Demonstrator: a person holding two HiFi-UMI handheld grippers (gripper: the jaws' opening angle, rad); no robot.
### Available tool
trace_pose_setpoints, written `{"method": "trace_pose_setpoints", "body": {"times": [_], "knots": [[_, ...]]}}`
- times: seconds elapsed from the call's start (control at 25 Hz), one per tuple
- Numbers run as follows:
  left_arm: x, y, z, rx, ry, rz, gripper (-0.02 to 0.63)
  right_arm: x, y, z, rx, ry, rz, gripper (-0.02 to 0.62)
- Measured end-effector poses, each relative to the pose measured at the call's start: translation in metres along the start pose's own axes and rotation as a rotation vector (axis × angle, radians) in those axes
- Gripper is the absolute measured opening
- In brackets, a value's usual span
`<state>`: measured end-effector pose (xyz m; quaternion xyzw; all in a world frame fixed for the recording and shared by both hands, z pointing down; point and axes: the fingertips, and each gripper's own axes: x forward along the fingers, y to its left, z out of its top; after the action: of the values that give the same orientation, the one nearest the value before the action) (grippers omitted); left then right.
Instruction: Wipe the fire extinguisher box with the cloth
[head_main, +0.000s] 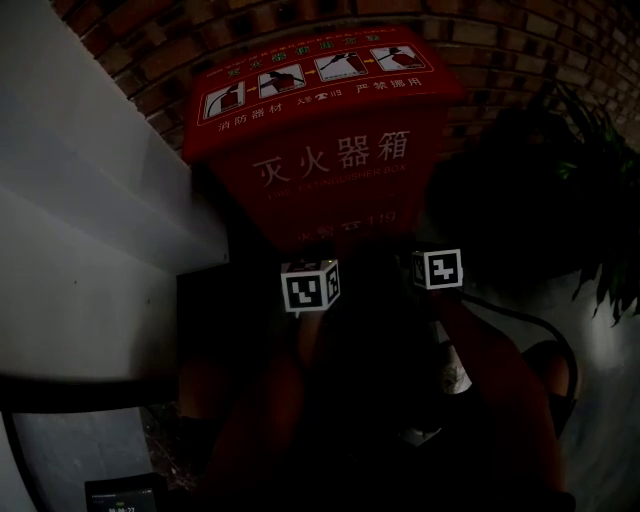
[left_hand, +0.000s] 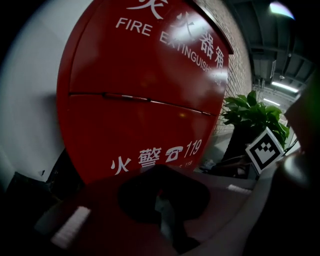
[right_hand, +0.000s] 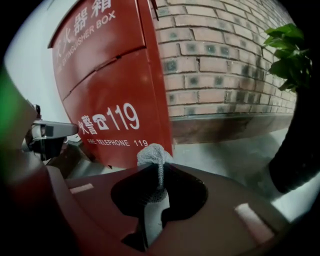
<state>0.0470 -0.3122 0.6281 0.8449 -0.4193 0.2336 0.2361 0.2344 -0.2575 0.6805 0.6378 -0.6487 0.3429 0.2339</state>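
Right gripper (right_hand: 156, 192) pinches a thin tuft of grey cloth (right_hand: 152, 155), left gripper (left_hand: 159, 197) closed and empty, fire extinguisher box (right_hand: 110, 95) upper left, cloth not yet touching it; so slight a pinch may slip once dragged across the panel.

Smooth, faintly glossy painted metal on the red fire extinguisher box (right_hand: 110, 85); coarse open knit on the grey cloth (right_hand: 152, 155); rough, matt reddish brick wall (right_hand: 215, 65).

The grey floor (right_hand: 225, 155) bears the red fire extinguisher box (right_hand: 115, 85) and a potted plant (left_hand: 250, 117).
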Motion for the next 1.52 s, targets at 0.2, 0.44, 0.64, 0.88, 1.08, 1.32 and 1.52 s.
{"method": "trace_pose_setpoints", "body": {"times": [0.2, 0.44, 0.64, 0.88, 1.08, 1.32, 1.52], "knots": [[-0.007, -0.008, 0.004, 0.002, -0.008, 0.003, 0.002, -0.017, 0.007, 0.002, -0.071, -0.014, -0.001, 0.046], [-0.018, -0.018, 0.011, 0.026, -0.030, 0.020, 0.002, -0.044, 0.006, 0.012, -0.117, -0.070, 0.011, 0.046], [-0.049, -0.032, 0.049, 0.133, -0.102, -0.006, 0.002, -0.080, 0.023, 0.059, -0.088, -0.154, 0.046, 0.048], [-0.117, -0.022, 0.115, 0.214, -0.203, 0.031, 0.002, -0.145, 0.049, 0.077, -0.182, -0.213, 0.020, 0.046], [-0.154, -0.005, 0.135, 0.159, -0.264, 0.029, 0.002, -0.189, 0.040, 0.103, -0.173, -0.259, -0.017, 0.046], [-0.149, -0.018, 0.135, 0.147, -0.254, 0.025, 0.002, -0.230, 0.035, 0.151, -0.195, -0.330, 0.019, 0.048], [-0.133, -0.033, 0.145, 0.110, -0.283, 0.023, 0.002, -0.218, 0.035, 0.167, -0.148, -0.393, 0.139, 0.048]]}}
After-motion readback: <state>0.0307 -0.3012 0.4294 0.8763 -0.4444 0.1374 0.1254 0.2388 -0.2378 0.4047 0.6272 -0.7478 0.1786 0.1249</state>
